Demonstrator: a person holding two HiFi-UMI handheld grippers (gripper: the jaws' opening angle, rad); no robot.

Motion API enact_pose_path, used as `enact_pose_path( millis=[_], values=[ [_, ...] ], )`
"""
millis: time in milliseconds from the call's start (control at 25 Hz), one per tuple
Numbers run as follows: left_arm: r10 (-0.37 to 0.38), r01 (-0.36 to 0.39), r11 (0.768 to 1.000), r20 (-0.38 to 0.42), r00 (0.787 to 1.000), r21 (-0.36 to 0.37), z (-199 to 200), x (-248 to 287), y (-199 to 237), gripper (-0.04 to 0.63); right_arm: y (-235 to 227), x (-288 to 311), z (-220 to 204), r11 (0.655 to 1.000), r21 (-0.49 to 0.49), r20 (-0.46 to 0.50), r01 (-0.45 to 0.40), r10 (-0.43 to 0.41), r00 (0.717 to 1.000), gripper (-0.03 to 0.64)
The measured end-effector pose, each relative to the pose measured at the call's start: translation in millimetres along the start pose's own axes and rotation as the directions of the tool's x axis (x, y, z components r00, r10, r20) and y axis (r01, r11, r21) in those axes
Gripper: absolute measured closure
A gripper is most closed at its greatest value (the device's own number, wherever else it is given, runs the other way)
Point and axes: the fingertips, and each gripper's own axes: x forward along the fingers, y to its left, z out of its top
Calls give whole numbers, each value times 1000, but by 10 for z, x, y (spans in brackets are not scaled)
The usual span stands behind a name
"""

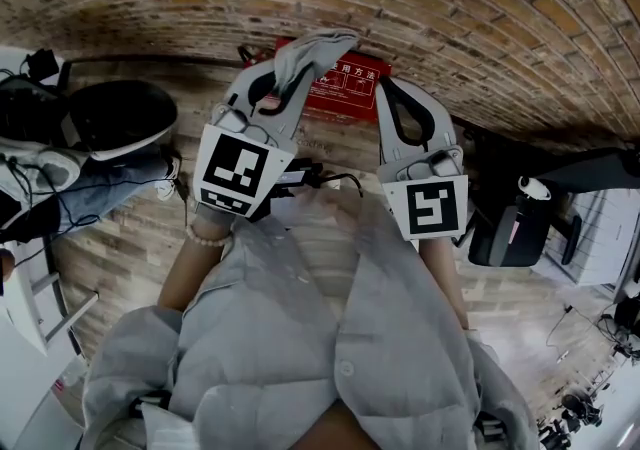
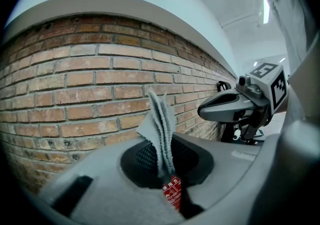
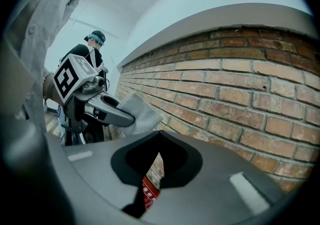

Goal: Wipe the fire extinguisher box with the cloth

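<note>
A: Box: what does it look like, where is it?
B: The fire extinguisher box (image 1: 350, 88) is red with white printed characters on the front. It's only partly visible. It sits against the brick wall (image 1: 430, 8), just beyond the tips of both claws, roughly between them in the head view.
A: From the claw cameras?
B: Left gripper view: a red sliver of the box (image 2: 172, 195) with white print, low down behind the jaw tips. Right gripper view: much the same, a red patch of the box (image 3: 148, 192) in the gap under the jaw tips. Brick ahead of both.
A: Left claw?
B: The left claw (image 1: 290, 70) is pinching the cloth (image 1: 315, 48), jaws pressed onto the fabric. The cloth is grey, folded into several layers, with rough edges. In its own camera the cloth (image 2: 161, 124) stands up past the tips, slightly fanned. In the head view the free end lies over the box's upper left corner. Contact or just overlap, can't tell.
A: Right claw?
B: The right claw (image 1: 386, 88) has its jaws pressed together at the tips, gripping nothing. The tips point at the wall by the right edge of the box. Touching or not, can't tell.
A: Claws relative to each other?
B: Side by side, near, not touching. The left claw (image 3: 129, 117) shows in the right gripper view with the cloth (image 3: 141, 113) past its tips. The right claw (image 2: 204, 111) shows to the right of the cloth in the left gripper view.
</note>
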Motion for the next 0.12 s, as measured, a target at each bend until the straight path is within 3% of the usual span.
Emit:
enact_pose_path(
  millis=[120],
  values=[
    [0,0,1000,3,1000,2,18,0,12,584,4,11,12,1000,-2,-1,-2,2,1000,611]
  ],
)
